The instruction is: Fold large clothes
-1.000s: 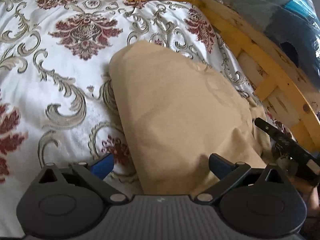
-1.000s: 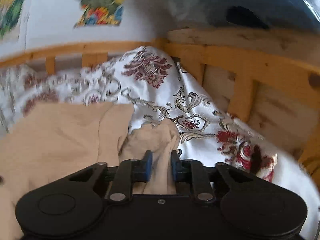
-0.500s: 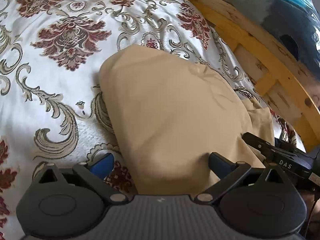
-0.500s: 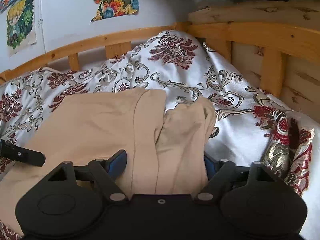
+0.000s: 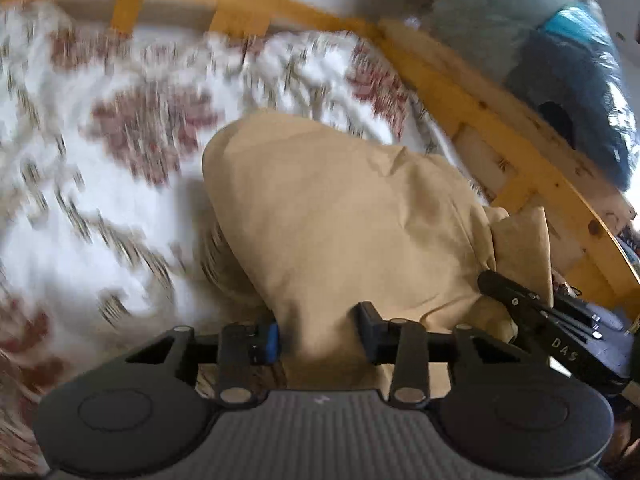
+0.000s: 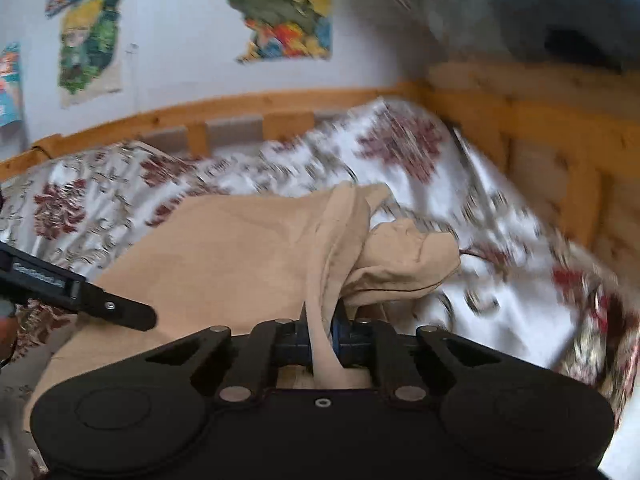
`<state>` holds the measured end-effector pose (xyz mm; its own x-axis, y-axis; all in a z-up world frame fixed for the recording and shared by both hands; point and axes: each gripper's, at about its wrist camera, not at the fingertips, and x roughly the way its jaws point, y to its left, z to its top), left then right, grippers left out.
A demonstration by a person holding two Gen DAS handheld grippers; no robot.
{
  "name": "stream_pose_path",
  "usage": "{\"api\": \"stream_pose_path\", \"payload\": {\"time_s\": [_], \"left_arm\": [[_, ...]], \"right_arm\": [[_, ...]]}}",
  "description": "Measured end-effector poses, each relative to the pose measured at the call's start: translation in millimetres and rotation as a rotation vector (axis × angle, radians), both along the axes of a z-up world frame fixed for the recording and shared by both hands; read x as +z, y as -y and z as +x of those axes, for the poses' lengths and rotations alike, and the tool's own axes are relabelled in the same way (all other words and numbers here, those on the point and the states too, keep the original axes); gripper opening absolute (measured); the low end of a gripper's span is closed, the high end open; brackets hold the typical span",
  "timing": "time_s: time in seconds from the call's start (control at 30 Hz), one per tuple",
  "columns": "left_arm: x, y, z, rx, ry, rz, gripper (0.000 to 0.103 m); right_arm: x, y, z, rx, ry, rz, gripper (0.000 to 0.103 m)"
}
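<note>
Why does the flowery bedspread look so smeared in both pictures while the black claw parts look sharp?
Left wrist view: the bedspread is streaked by motion blur, while the left claw, fixed to the camera, stays crisp; the tan garment is only slightly soft. Right wrist view: the bedspread and wall posters are smeared, the right claw is sharp; the fisheye lens bows the wooden bed rail.

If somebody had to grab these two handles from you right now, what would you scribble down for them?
Right gripper: shut on a bunched edge of the tan cloth garment.
Left gripper: fingers partly closed around the garment's near edge; a firm pinch can't be confirmed.
The garment lies on the white floral bedspread, inside the wooden bed frame.
Done: it looks folded over into a narrower shape.
Left: probably another fold, then smoothing.
</note>
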<state>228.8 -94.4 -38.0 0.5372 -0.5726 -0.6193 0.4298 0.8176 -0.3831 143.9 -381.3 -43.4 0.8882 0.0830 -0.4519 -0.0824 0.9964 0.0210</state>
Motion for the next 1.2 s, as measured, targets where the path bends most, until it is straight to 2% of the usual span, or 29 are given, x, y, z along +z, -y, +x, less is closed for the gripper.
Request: {"api": "stream_pose_path", "payload": {"time_s": [0.1,0.2,0.33,0.47,0.57,0.63,0.73,0.8,0.87,0.93,1.0,1.2], "left_arm": [[25.4,-27.0,-4.1,0.014,0.079,0.012,0.038],[46.0,-61.5,-4.5,0.049,0.112,0.015,0.037],[67.8,-106.8,-1.4,0.117,0.142,0.067,0.038],[57.6,-135.5,15.1,0.192,0.119,0.134,0.041],[26.4,-144.3,29.0,0.239,0.032,0.19,0.044],[6.0,-144.8,30.2,0.264,-0.001,0.212,0.051],[0.0,-144.6,19.3,0.289,0.034,0.224,0.06],[0.7,-147.6,12.6,0.306,0.021,0.228,0.065],[2.1,-148.0,4.2,0.317,0.015,0.241,0.068],[3.9,-147.1,-0.6,0.325,0.036,0.26,0.074],[5.4,-145.0,-8.6,0.334,0.043,0.268,0.084],[19.1,-134.8,-33.2,0.387,0.048,0.283,0.092]], "right_arm": [[17.7,-26.5,0.1,0.054,0.071,-0.031,0.006],[32.8,-53.8,4.8,0.102,0.135,-0.027,0.005],[44.4,-96.7,26.4,0.187,0.18,0.004,0.005],[29.4,-131.0,57.4,0.222,0.152,0.034,0.005],[4.0,-150.5,84.3,0.221,0.057,0.043,0.007],[-14.1,-153.7,99.9,0.219,-0.015,0.039,0.011],[-29.5,-146.7,112.8,0.185,-0.064,0.034,0.029],[-32.5,-128.4,116.2,0.155,-0.086,0.123,0.033],[-32.4,-108.6,108.7,0.12,-0.079,0.193,0.047],[-27.4,-90.2,100.3,0.081,-0.062,0.23,0.058],[-23.2,-80.5,99.3,0.064,-0.066,0.234,0.06],[-13.9,-77.6,87.4,0.061,-0.045,0.202,0.06]]}}
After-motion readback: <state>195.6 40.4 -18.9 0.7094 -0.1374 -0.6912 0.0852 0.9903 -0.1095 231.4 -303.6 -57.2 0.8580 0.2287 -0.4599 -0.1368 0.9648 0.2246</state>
